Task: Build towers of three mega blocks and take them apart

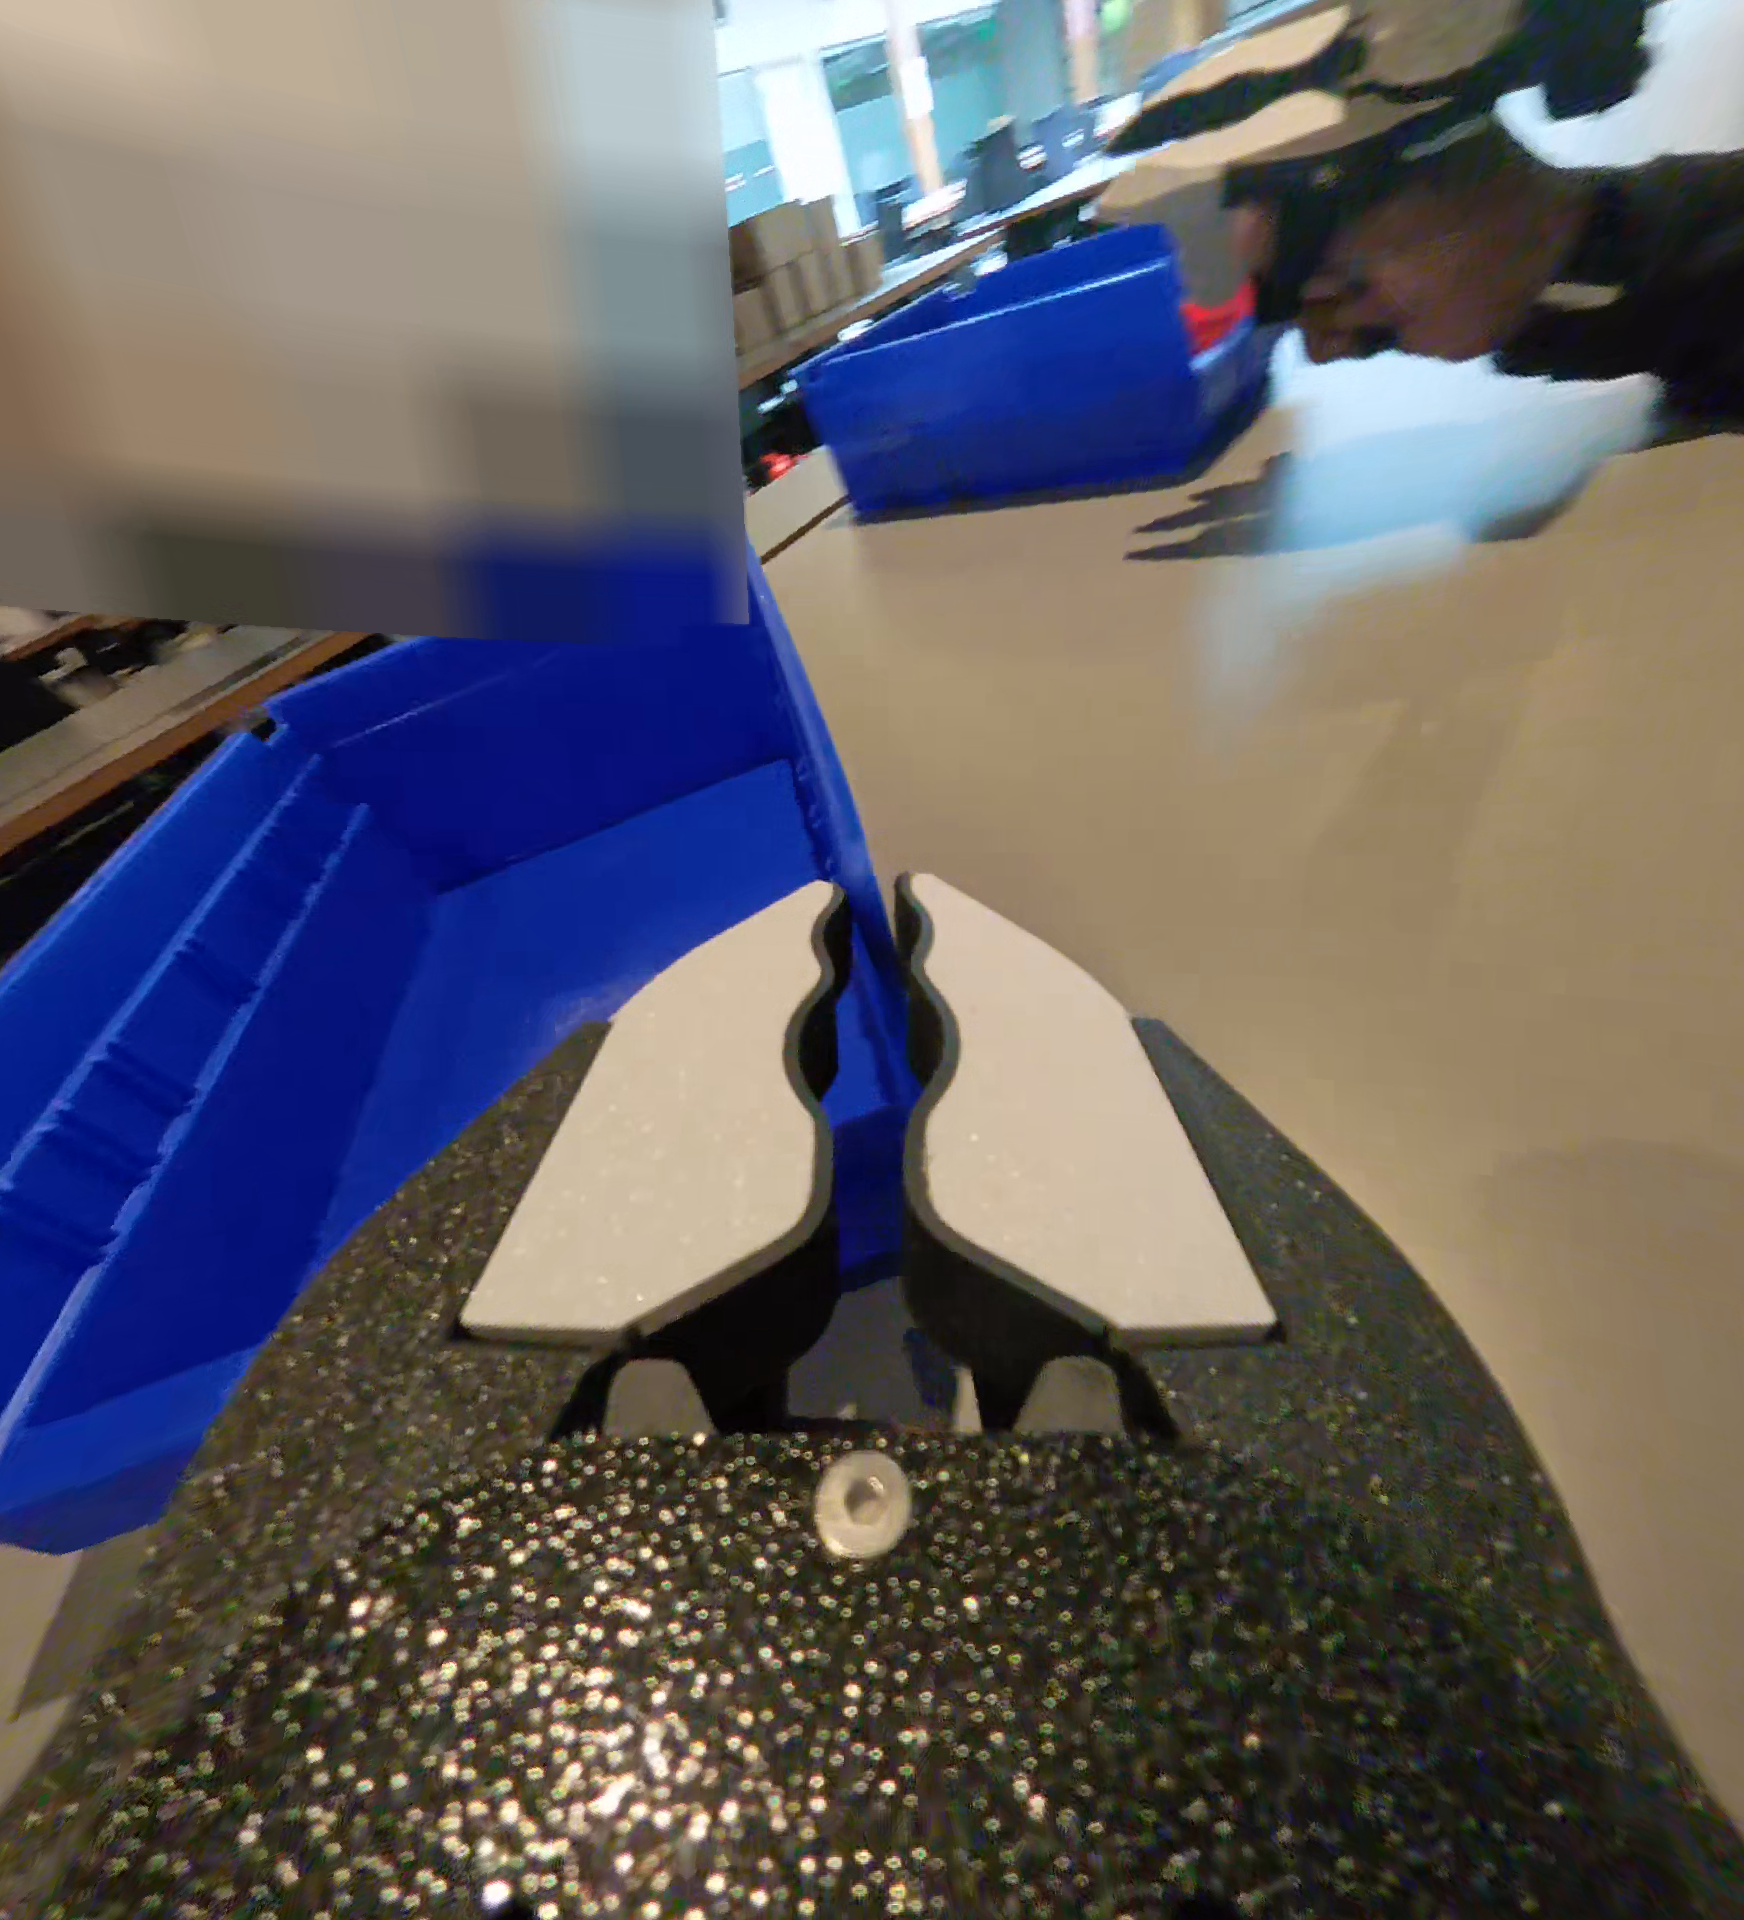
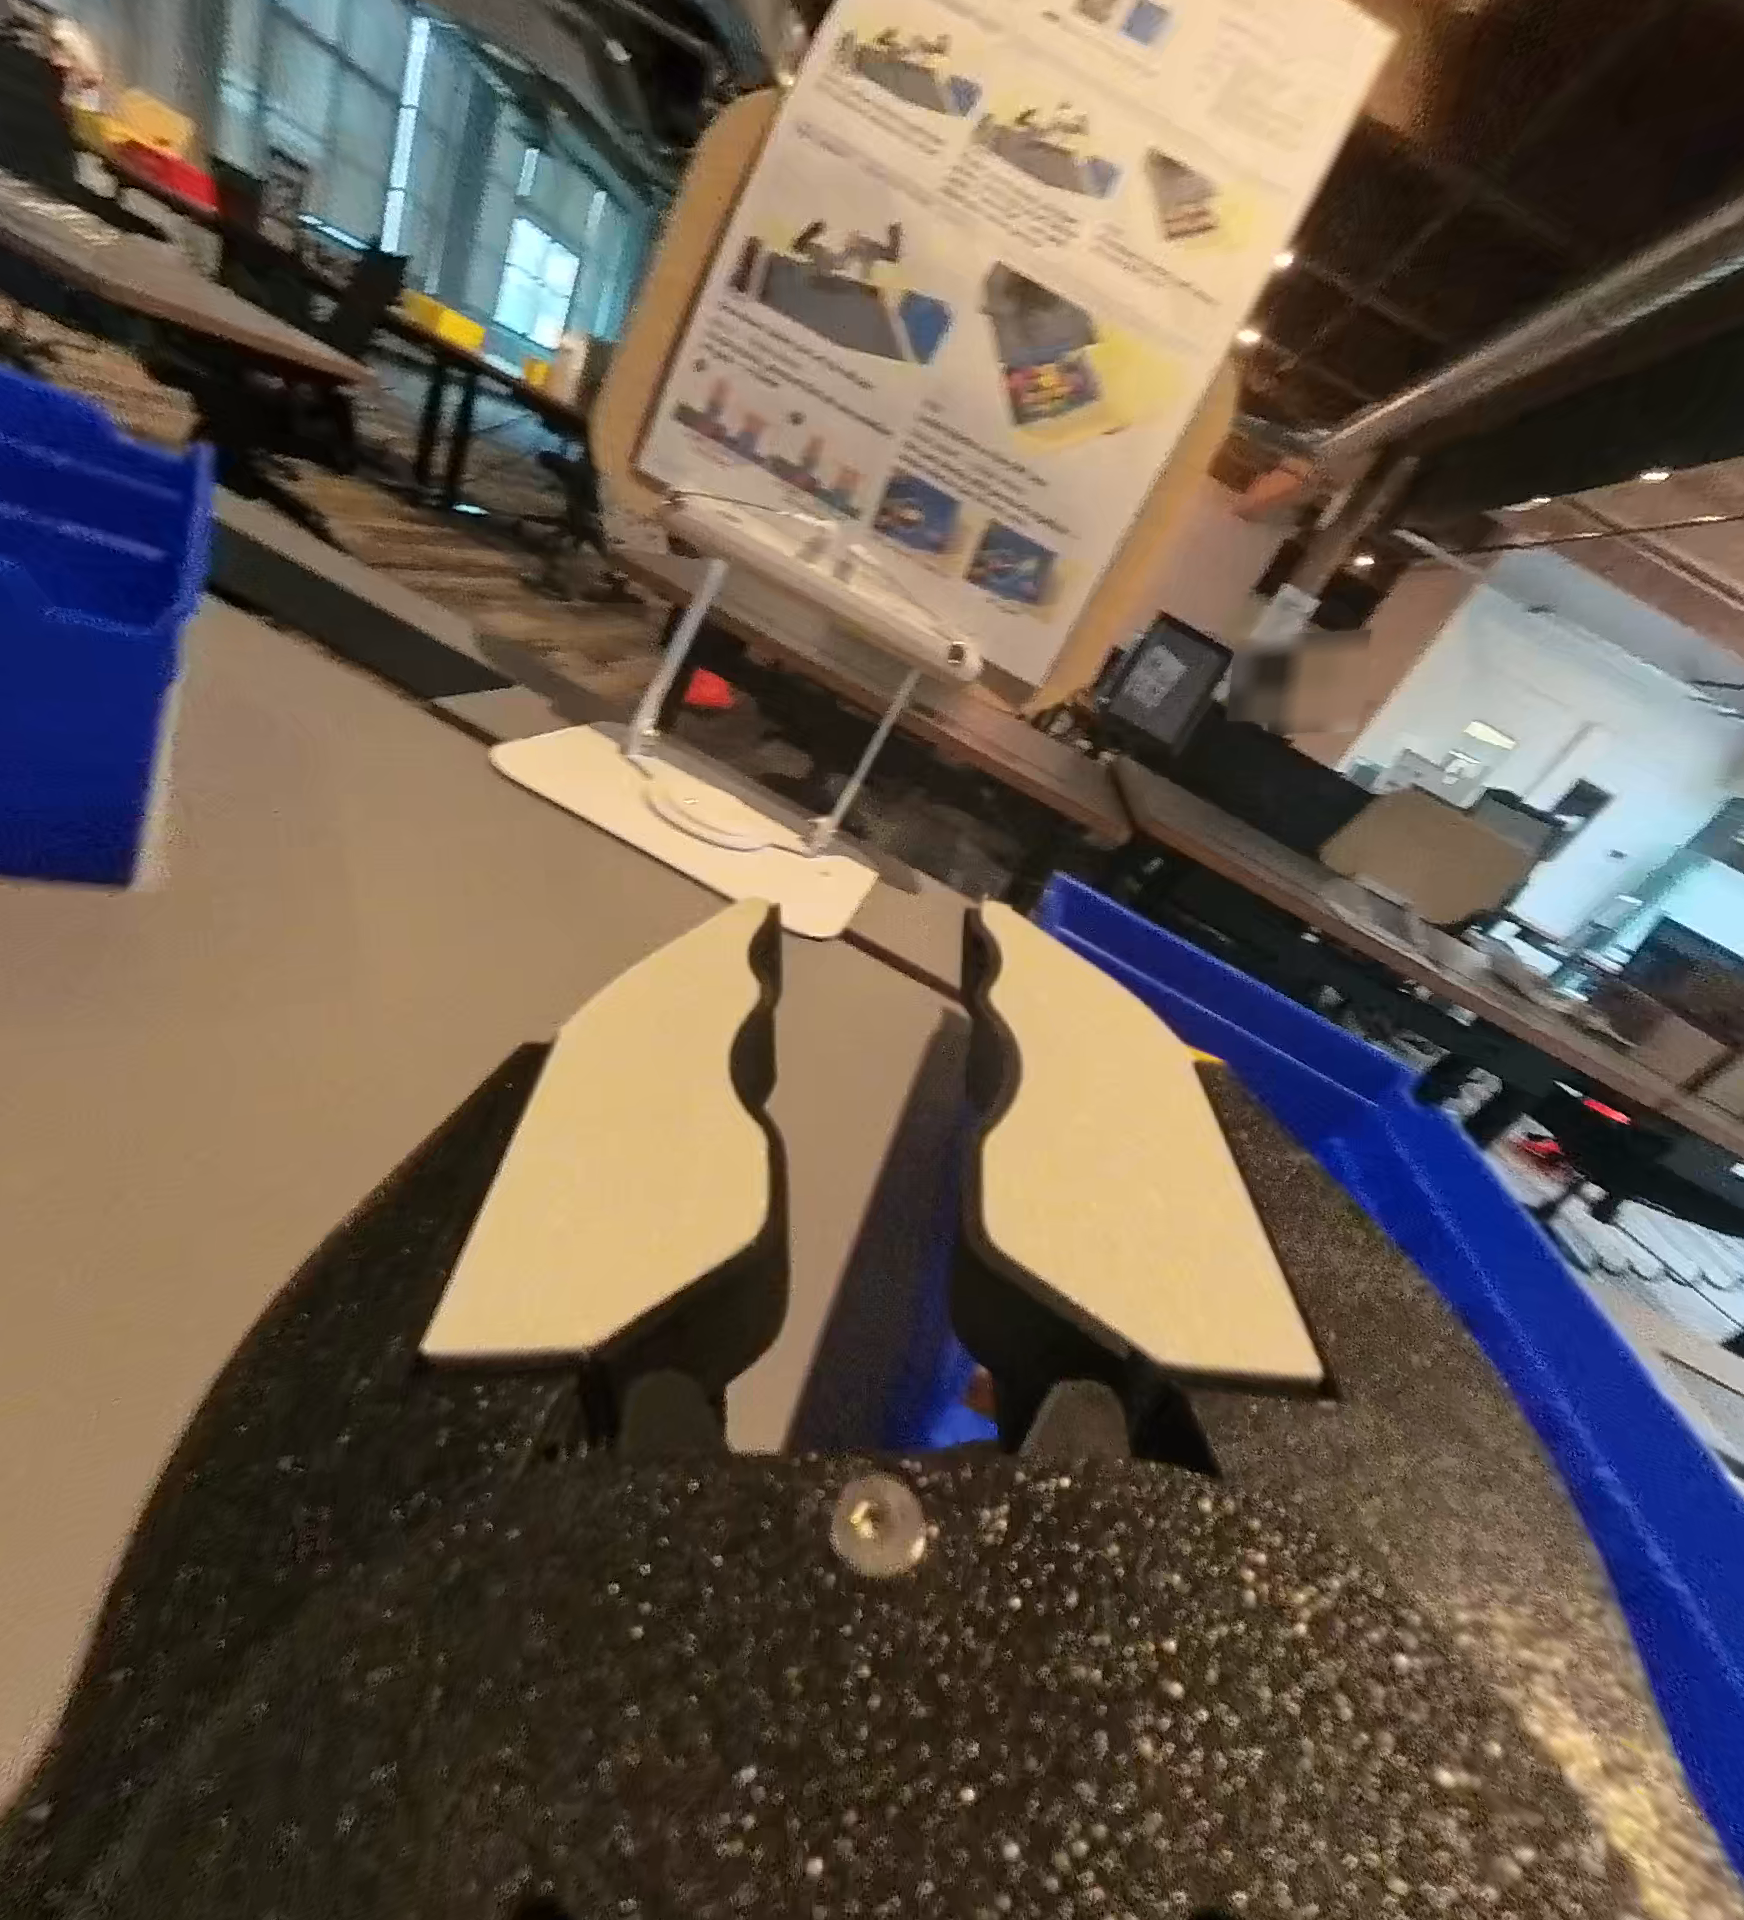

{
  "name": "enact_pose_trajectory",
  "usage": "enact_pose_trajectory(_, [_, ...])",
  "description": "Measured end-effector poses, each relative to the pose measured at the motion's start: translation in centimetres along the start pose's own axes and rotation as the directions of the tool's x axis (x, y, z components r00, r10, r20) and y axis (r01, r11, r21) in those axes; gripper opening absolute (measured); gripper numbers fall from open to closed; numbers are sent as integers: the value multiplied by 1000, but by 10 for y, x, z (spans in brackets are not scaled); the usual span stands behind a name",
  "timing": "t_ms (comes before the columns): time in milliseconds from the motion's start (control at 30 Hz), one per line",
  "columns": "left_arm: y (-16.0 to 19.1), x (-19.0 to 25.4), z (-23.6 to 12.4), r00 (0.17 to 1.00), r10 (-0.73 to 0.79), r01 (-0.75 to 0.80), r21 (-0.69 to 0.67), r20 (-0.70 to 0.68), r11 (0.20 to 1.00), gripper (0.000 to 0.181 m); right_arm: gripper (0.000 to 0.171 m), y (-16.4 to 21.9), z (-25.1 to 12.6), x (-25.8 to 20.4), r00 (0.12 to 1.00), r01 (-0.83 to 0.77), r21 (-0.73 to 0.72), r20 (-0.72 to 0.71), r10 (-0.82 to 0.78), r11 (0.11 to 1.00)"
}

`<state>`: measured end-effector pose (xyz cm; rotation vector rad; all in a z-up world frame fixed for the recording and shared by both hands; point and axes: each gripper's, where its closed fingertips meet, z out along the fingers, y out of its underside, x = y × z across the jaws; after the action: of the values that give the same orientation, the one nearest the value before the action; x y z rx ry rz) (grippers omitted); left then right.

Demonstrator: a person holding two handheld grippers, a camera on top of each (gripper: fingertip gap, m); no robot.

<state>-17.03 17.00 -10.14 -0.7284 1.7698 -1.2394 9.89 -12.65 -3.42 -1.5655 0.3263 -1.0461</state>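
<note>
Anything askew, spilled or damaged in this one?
Nothing spilled or broken. One oddity: no blocks show on the table. The near bin looks empty, and both tongs, left and right, hold nothing.

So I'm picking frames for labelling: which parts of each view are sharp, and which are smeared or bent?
Left wrist view: the left gripper is sharp, while the far blue bin and a hand are smeared.
Right wrist view: the right gripper is crisp, the poster soft, and the near bin rim bows from the wide lens.
</note>
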Motion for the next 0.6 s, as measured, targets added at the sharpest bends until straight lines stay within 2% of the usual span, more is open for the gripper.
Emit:
enact_pose_trajectory(33, [-3,8,1,999,4,-4,13,-44,1000,7,33,1,-3,8,1000,-3,1,-27,3,1000])
enact_pose_trajectory(167, [-13,40,4,978,21,-9,62,-208,998,7,33,17,-10,29,997,-52,-46,-59,49,998])
enact_pose_trajectory(333, [-26,79,1,907,32,16,110,-420,994,7,37,42,-6,39,994,-74,-162,-94,59,984])
enact_pose_trajectory(600, [-35,115,-10,786,31,62,128,-617,990,5,38,73,-6,54,980,-155,-301,-164,109,941])
